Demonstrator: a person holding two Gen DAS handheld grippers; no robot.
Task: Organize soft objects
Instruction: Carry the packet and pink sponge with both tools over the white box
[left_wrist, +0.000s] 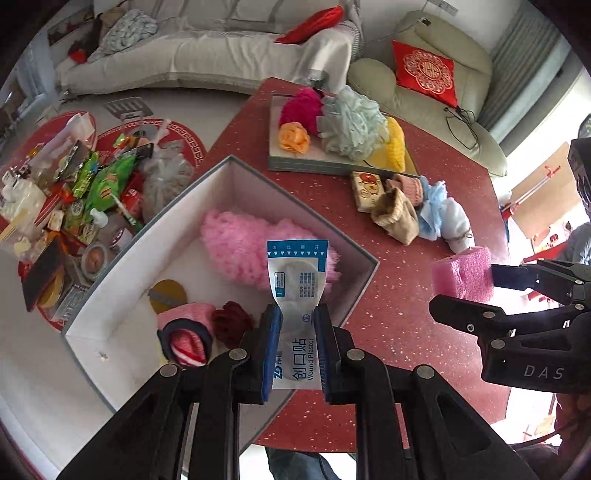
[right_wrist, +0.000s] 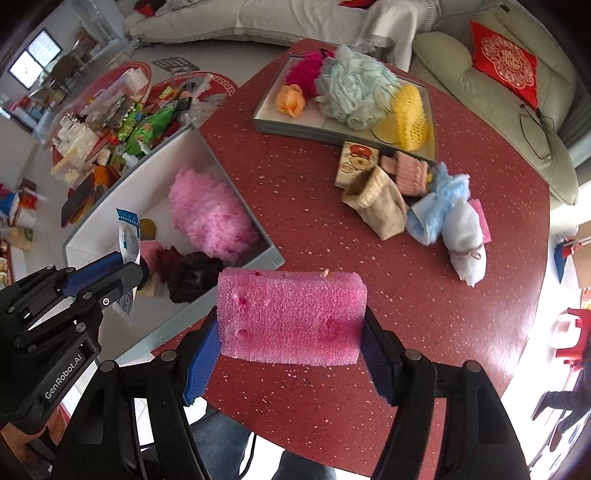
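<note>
A: Where is the plaster packet against the left jaws?

B: The left gripper (left_wrist: 297, 343) is clamped on the wound plaster packet (left_wrist: 297, 291). The two blue pads press its lower half from either side, and the upper half sticks out past the fingertips, over the near corner of the white box (left_wrist: 236, 173). In the right wrist view the same packet (right_wrist: 128, 236) pokes up from the left gripper (right_wrist: 125, 266) above the box's near end.

A: And the right one?

B: The right gripper (right_wrist: 290, 339) is closed on the pink foam block (right_wrist: 291, 317), pads pushing on its two short ends. The block hangs above the red table (right_wrist: 332, 229), just beside the box corner (right_wrist: 275, 258).

A: What lies in the box?

B: A fluffy pink item (left_wrist: 243, 247), a dark red scrunchie (left_wrist: 232, 321), a pink roll with a dark band (left_wrist: 188, 336) and a gold disc (left_wrist: 168, 295).

A: Anything hard to make out?

B: The left fingers cover the packet's bottom edge, and the right gripper's far pad (left_wrist: 511, 277) hides one end of the foam block (left_wrist: 463, 273) in the left wrist view. The tray (right_wrist: 280, 129) at the far side holds a mesh puff (right_wrist: 354, 92) and other soft pieces, and a heap of socks and cloths (right_wrist: 424, 206) lies near it; I cannot tell each one apart. The floor clutter (left_wrist: 81, 192) is too small to name
</note>
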